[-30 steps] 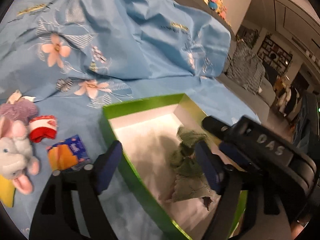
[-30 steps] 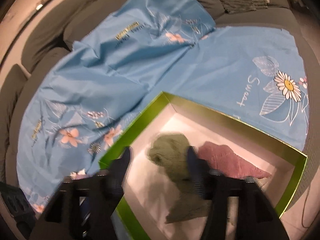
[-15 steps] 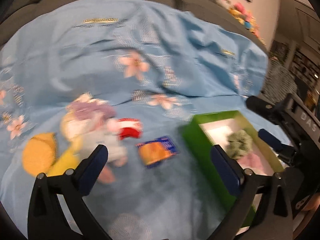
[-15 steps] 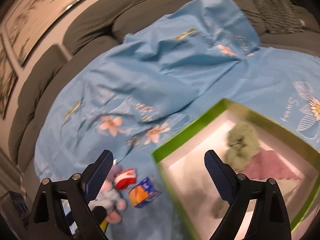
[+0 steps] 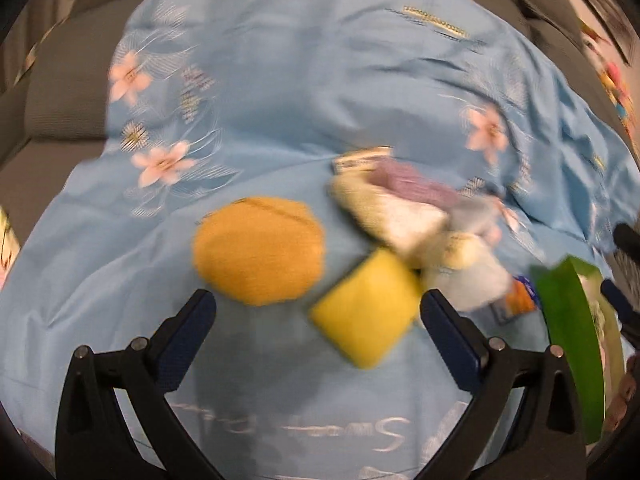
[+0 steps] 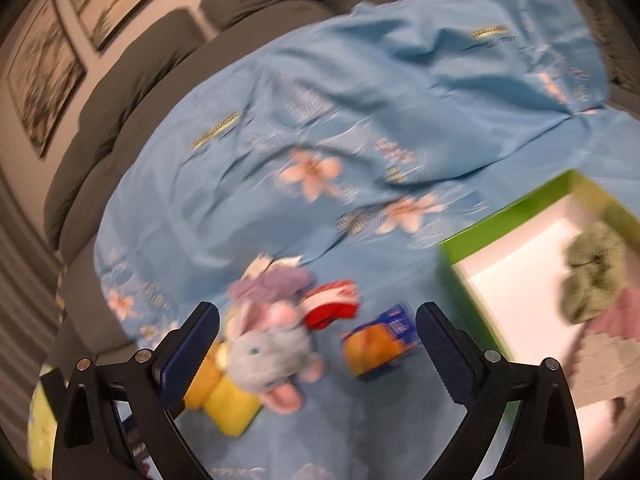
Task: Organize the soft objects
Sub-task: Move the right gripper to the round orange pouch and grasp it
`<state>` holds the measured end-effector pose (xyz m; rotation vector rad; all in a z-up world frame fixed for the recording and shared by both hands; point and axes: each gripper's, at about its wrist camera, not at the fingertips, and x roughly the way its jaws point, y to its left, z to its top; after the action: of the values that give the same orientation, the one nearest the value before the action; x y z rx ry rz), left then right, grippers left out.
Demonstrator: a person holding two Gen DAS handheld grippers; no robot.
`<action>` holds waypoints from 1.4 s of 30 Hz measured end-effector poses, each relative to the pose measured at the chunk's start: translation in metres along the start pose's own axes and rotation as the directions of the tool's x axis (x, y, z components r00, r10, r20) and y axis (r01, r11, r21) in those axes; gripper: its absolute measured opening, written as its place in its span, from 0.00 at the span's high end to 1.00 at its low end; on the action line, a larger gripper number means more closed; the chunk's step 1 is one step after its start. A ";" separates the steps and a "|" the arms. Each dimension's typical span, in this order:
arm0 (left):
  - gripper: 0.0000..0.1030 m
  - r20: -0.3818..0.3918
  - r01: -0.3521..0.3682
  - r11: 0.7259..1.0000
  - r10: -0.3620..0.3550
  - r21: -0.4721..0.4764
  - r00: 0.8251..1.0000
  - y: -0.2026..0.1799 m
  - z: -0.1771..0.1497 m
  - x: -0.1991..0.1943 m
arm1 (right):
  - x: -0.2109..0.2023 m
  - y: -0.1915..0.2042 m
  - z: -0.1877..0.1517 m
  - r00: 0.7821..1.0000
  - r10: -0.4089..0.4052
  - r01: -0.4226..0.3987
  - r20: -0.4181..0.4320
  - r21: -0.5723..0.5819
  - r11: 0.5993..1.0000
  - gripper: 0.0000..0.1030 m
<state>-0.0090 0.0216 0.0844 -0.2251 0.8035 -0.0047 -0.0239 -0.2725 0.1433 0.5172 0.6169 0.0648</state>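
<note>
Round orange pad in left view only; green cloth (boxed) right only; L jaws wide, R opening, both empty.

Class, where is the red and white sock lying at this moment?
In the right wrist view, the red and white sock lies on the blue sheet, between the plush bunny and the orange packet.

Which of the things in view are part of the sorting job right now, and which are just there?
Job: green box holding a green cloth and a pink cloth; grey plush bunny, red-and-white sock, orange-and-blue packet, yellow sponge, round orange pad, purple fluffy item.

Just there: blue flowered sheet, grey sofa, framed pictures.
</note>
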 end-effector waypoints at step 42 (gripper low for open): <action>0.01 -0.054 -0.011 0.891 -0.015 -0.455 0.998 0.141 0.010 -0.004 | 0.140 0.189 -0.084 0.914 0.060 -0.183 -0.402 -0.275 0.944 0.77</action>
<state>-0.0164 0.1614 0.0659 -0.6745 0.8529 0.1789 0.0608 -0.0415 0.1011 0.2365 0.9446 0.3869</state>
